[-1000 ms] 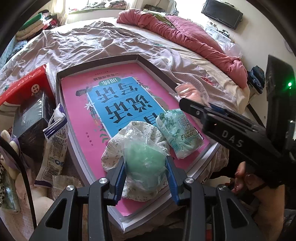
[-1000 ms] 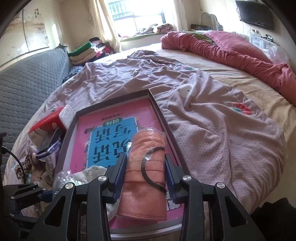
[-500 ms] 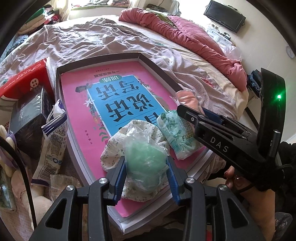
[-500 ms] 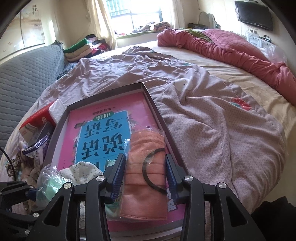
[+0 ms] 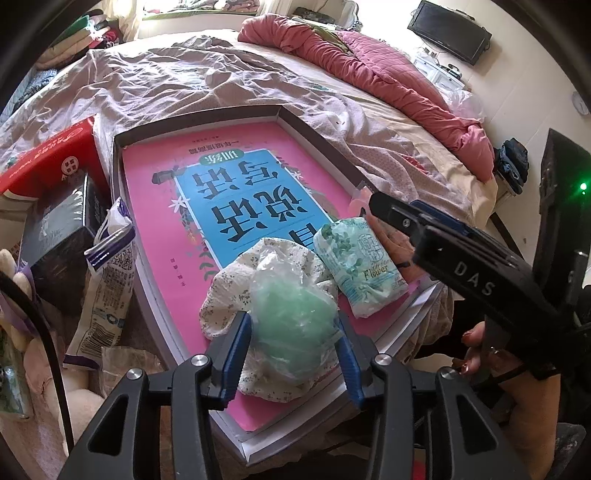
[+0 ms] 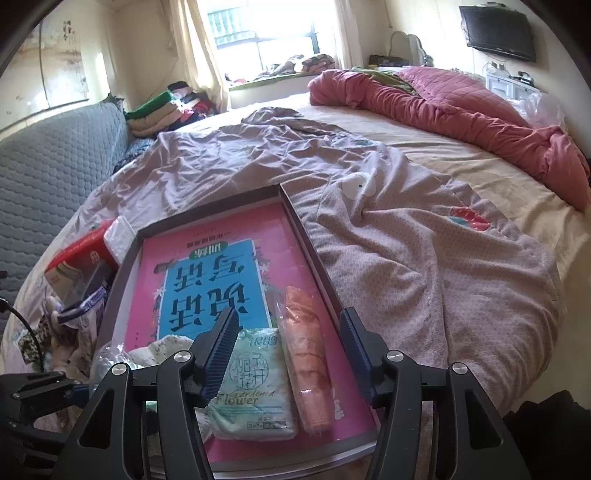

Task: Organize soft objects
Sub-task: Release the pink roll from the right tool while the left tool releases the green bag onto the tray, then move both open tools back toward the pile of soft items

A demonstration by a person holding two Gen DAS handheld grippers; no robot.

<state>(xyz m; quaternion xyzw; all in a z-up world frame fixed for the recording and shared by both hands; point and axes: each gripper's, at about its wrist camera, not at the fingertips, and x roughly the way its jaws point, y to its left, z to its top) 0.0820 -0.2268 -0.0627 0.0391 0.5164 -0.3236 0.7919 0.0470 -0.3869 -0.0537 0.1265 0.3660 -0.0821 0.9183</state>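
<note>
- Bedroom setting: a wide bed [image 6: 424, 236] covered by a crumpled mauve sheet, a rolled red quilt [image 6: 461, 110] along its far side, a grey quilted headboard [image 6: 48, 162] at the left, a window [image 6: 266, 26] behind, and a wall-mounted television [image 6: 498, 33] at the upper right.
- On the near part of the bed lies a shallow tray [image 5: 314, 129] with a dark raised rim, holding a pink sheet with a blue panel of printed characters.
- Left gripper [image 5: 293, 354]: jaws opening, part-way apart; the green bundle in clear plastic [image 5: 291, 325] sits between the blue pads, both of which lie against its sides.
- Beneath the green bundle, a white floral cloth [image 5: 236, 280] is spread on the tray's near end.
- Just right of the bundle lies a green-and-white tissue pack [image 5: 362, 266] marked "Flower", flat on the tray.
- Right gripper [image 6: 288, 354]: jaws opening, pads clear of everything; below and between them lie the tissue pack and a pink roll in a clear bag [image 6: 306, 362], side by side on the tray's near right corner.
- A person's hand [image 5: 517, 398] grasps the right gripper's handle.
- Left of the tray: a red carton [image 5: 48, 162], a dark box [image 5: 55, 236] and a white printed packet [image 5: 107, 291].
</note>
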